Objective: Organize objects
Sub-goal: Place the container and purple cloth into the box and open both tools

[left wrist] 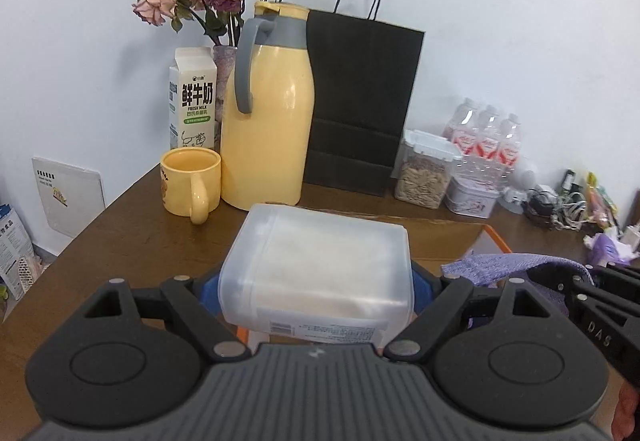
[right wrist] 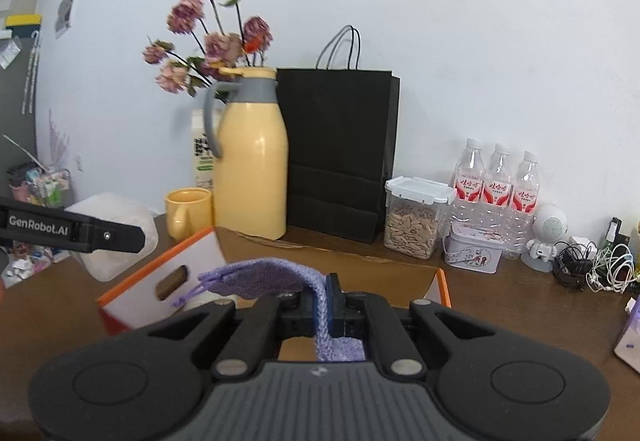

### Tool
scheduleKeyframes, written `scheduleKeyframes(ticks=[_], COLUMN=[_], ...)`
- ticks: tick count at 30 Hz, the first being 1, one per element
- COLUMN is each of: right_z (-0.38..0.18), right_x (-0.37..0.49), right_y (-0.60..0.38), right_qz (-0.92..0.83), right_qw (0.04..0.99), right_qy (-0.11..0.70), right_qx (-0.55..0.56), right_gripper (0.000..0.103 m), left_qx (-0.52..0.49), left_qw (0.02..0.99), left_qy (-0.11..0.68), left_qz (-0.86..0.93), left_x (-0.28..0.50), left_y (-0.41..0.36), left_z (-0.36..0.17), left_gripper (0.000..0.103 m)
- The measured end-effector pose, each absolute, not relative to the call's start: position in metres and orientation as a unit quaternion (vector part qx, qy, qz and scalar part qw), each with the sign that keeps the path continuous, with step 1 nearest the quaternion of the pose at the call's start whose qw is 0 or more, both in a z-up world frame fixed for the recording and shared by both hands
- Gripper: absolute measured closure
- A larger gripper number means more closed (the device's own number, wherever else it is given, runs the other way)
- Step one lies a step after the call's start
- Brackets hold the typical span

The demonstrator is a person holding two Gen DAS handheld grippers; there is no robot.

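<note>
My left gripper [left wrist: 316, 293] is clamped on a frosted, translucent plastic box [left wrist: 320, 269] with rounded corners, held above the brown wooden table [left wrist: 120, 241]; my right gripper [right wrist: 330, 305] is pinched tight on a soft, knitted purple pouch [right wrist: 260, 275], draping over the open orange-edged cardboard box [right wrist: 160, 281]; beyond its far rim stand a glossy yellow thermos jug [right wrist: 252, 169] and a matte black paper bag [right wrist: 340, 145] against the wall.
</note>
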State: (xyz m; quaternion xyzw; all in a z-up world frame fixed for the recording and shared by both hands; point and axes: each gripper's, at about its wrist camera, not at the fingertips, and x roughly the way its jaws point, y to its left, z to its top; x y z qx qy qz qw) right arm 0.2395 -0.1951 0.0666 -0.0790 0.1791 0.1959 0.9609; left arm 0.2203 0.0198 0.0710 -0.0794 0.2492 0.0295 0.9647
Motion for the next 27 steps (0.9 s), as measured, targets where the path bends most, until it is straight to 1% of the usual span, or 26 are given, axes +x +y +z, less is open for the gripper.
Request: scheduleKeyframes(ticks=[12,17,24,26,27], right_z=[0.036,0.023,0.005,0.006,0.006], right_x=[0.312,0.327,0.338,0.338,0.338], right_y=[-0.183,-0.175,-0.172,-0.174,-0.174], right_qz=[0.166,0.140,0.136,0.137,0.137], right_qw=[0.963,0.964,0.957,0.956,0.955], right_qy=[0.200,0.200,0.229,0.235,0.238], right_qx=[-0.074,-0.107,-0.115,-0.113,-0.112], right_gripper=[0.100,0.100,0.099,0.096,0.094], left_qx=[-0.083,-0.069,-0.054,-0.053,-0.055], left_qw=[0.953,0.949,0.942,0.943,0.943], left_qy=[0.282,0.294,0.318,0.317,0.316], left_qz=[0.076,0.087,0.089,0.091,0.090], left_x=[0.296,0.317,0.335,0.336,0.335], left_y=[0.013,0.006,0.002,0.002,0.003], left_z=[0.040,0.026,0.011,0.010,0.011], left_gripper=[0.017,0.017,0.017,0.011,0.002])
